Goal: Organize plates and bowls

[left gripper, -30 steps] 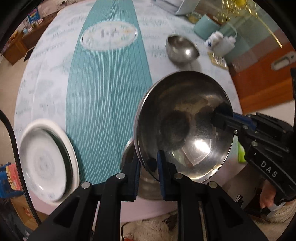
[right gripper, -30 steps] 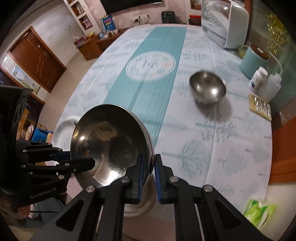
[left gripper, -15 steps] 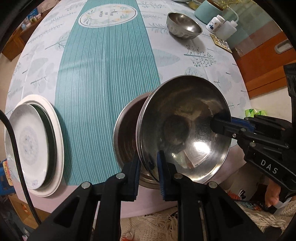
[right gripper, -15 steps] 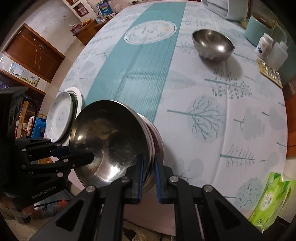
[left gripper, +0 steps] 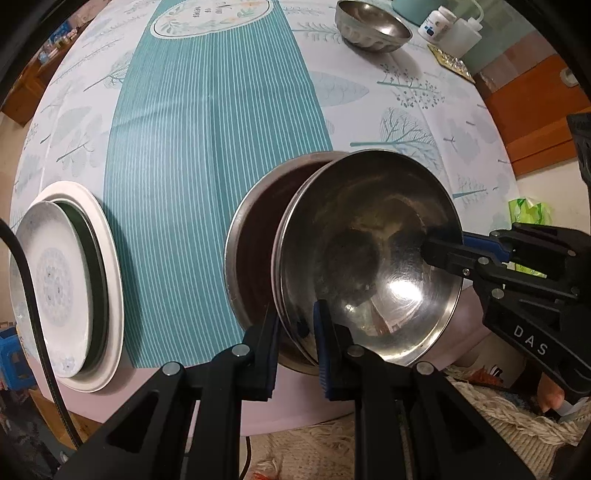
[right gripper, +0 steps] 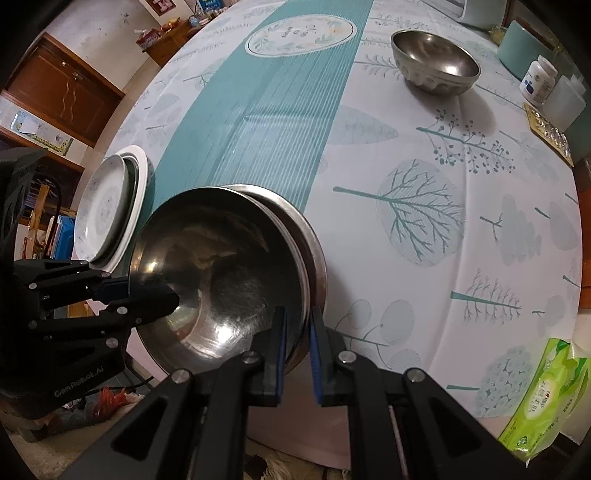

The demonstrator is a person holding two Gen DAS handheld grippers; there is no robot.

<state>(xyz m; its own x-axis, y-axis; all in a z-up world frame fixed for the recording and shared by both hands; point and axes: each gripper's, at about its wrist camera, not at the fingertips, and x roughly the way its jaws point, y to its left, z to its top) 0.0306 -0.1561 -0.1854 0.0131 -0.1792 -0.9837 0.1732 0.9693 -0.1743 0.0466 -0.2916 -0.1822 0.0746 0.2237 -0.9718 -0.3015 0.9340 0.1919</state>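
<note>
While both clamp its rim, left hand-held gripper [left gripper: 295, 332] and right hand-held gripper [right gripper: 297, 332] hold steel bowl [left gripper: 369, 258].

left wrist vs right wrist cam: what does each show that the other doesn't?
Left wrist only: the right gripper side-on, jaws clamped on the held steel bowl's rim. Right wrist only: the left gripper side-on on the opposite rim, and wooden cabinets. Both: the held bowl tilted over the lower steel bowl, stacked plates, far steel bowl, green tissue pack, tablecloth.

Dim indoor light, fisheye-warped edges
</note>
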